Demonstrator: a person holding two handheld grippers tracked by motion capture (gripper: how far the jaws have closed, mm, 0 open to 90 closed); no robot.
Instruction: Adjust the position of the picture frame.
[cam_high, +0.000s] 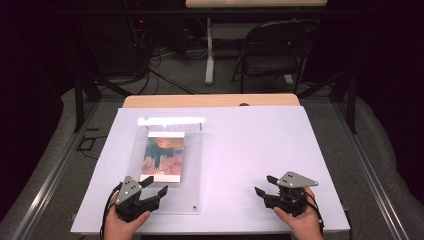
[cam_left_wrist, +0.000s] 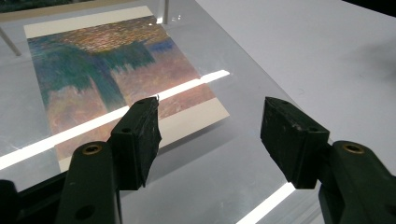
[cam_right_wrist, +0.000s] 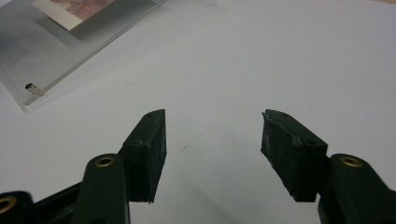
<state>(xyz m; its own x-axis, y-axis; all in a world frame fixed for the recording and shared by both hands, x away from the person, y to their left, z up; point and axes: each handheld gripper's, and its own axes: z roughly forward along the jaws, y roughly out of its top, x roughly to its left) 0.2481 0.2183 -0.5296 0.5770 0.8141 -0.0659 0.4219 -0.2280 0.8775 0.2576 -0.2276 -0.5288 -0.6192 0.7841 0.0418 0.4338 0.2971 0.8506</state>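
Two spread claws near a clear acrylic sheet on the white tabletop

High view: the left claw (cam_high: 156, 188) hovered spread at the near edge of the clear acrylic sheet (cam_high: 192, 165) covering a painted print (cam_high: 163, 156); the right claw (cam_high: 264, 186), also spread, sat well apart over bare tabletop (cam_high: 250, 145). Left gripper view: the print's cream border lay just beyond its jaws. Right gripper view: a small peg (cam_right_wrist: 31, 87) marked the sheet's corner.

This looks like a lab. Black curtains (cam_high: 30, 75) hang around a white surface (cam_high: 260, 150). At 12 o'clock stand a folding chair (cam_high: 275, 50), tangled cables (cam_high: 160, 60) on the floor, and dark gear (cam_high: 120, 35) with a red light.
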